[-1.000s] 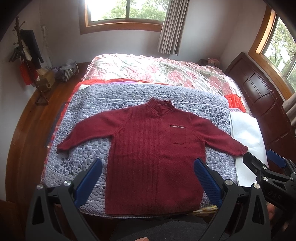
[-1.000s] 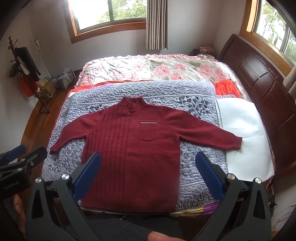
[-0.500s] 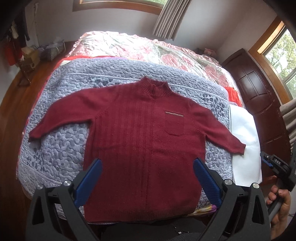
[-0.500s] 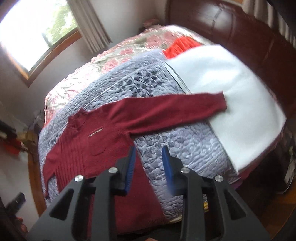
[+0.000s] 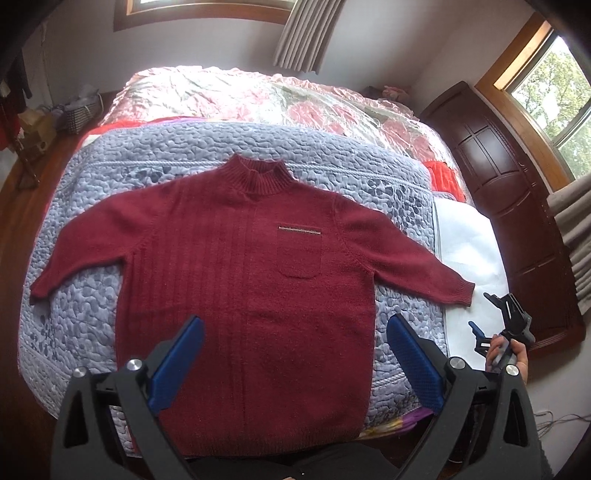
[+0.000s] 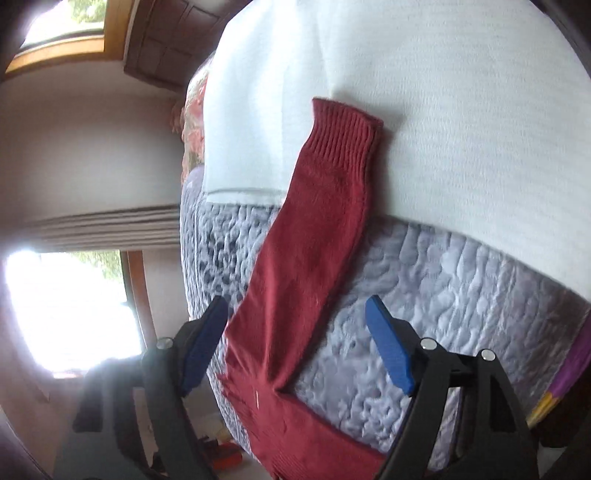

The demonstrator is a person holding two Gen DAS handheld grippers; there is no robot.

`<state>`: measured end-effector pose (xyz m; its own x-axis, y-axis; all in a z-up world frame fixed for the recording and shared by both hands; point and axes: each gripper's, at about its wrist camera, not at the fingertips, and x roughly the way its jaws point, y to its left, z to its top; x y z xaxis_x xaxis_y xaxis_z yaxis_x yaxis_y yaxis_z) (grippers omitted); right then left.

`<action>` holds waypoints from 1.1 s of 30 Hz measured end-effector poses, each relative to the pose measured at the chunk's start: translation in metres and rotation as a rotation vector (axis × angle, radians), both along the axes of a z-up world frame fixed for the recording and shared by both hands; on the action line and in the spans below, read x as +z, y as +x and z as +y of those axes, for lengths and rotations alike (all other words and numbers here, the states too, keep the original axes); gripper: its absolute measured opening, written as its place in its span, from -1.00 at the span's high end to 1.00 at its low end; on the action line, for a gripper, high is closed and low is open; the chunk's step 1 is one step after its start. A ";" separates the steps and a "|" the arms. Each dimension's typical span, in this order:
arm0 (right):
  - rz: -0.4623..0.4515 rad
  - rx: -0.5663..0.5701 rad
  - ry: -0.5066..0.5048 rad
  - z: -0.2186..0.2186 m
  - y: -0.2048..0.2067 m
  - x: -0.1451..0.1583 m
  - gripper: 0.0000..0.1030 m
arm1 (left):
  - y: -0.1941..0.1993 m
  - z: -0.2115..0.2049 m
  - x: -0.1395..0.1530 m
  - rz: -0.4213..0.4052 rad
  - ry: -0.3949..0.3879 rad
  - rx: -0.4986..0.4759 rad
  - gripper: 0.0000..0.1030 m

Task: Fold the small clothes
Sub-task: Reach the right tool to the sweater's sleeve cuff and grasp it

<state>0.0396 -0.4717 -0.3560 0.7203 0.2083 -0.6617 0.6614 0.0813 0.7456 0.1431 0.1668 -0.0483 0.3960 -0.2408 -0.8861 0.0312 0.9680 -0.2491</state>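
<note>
Right wrist view: dark red knitted sweater [image 6: 314, 258] lies flat on the lilac quilted bed cover [image 6: 443, 295], its sleeve stretching straight ahead of the right claw [image 6: 295, 343], spread wide; the left claw [image 5: 295, 365] hovers apart over the hem.

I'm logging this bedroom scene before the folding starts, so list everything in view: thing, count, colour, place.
sweater: one, dark red, flat on the quilt, sleeves spread
quilt: one, lilac-grey, over the bed
floral cover: one, pink, at the far end of the bed
white cloth: one, under the sweater's cuff
headboard: one, dark wood, beside the bed
curtain: one, grey, far window
left tool: open, above the hem
right tool: open, near the sleeve
hand: one, holding the right tool
</note>
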 end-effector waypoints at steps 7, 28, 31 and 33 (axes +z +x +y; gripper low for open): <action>0.063 -0.065 0.008 -0.050 0.029 -0.059 0.25 | 0.005 -0.013 -0.001 0.054 0.055 0.008 -0.93; 0.120 -0.087 -0.088 -0.063 0.055 -0.074 0.77 | 0.020 -0.001 -0.011 0.127 0.068 0.037 -0.93; 0.115 -0.062 -0.126 -0.060 0.061 -0.060 0.83 | 0.018 0.008 -0.012 0.123 0.064 0.049 -0.93; 0.103 -0.037 -0.163 -0.055 0.064 -0.045 0.84 | 0.016 0.014 -0.012 0.122 0.051 0.064 -0.93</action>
